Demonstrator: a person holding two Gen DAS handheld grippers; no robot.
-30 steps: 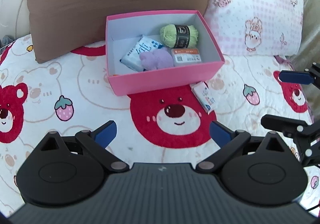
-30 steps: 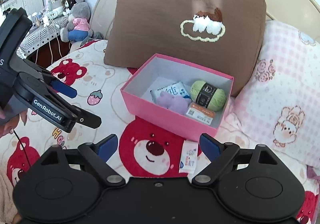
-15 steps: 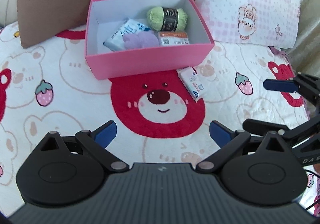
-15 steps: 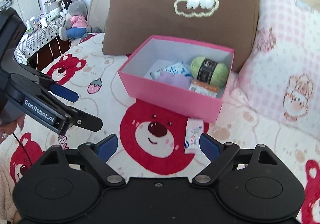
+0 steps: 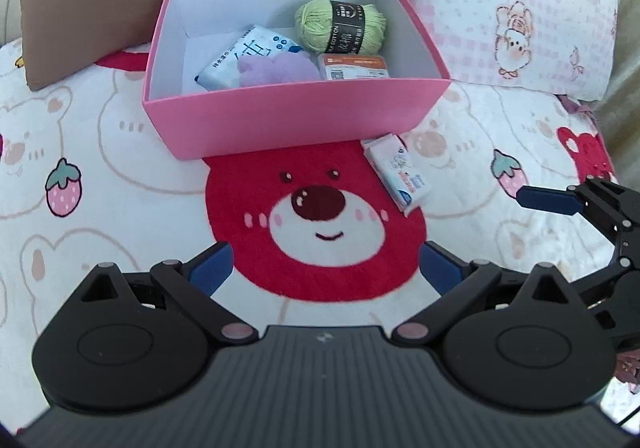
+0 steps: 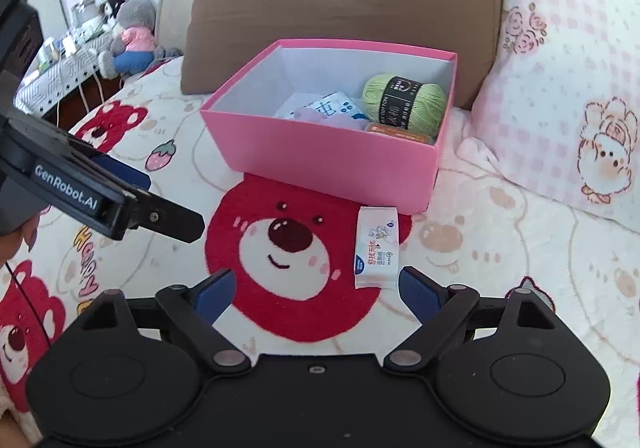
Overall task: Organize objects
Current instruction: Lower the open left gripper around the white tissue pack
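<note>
Both the left gripper point(image 5: 324, 268) and right gripper point(image 6: 316, 288) hang wide and empty, so a grab at the tissue pack point(image 6: 377, 248) just near of the box point(image 6: 320, 163) may pinch the soft blanket point(image 6: 500, 248) too.

Brown pillow point(image 6: 344, 7); plush toys point(image 6: 128, 35)

open pink box point(image 5: 296, 119) holding yarn point(image 5: 340, 26), tissue pack point(image 6: 377, 248) lying just outside

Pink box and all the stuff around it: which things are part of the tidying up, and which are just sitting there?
Part of the tidying:
- pink box
- tissue pack outside on the blanket
- green yarn, blue-and-white packet, purple fluffy thing, orange-edged card, already in the box
- right tongs, open over the pack

Just sitting there:
- brown pillow
- pink pillow
- stuffed toys
</note>
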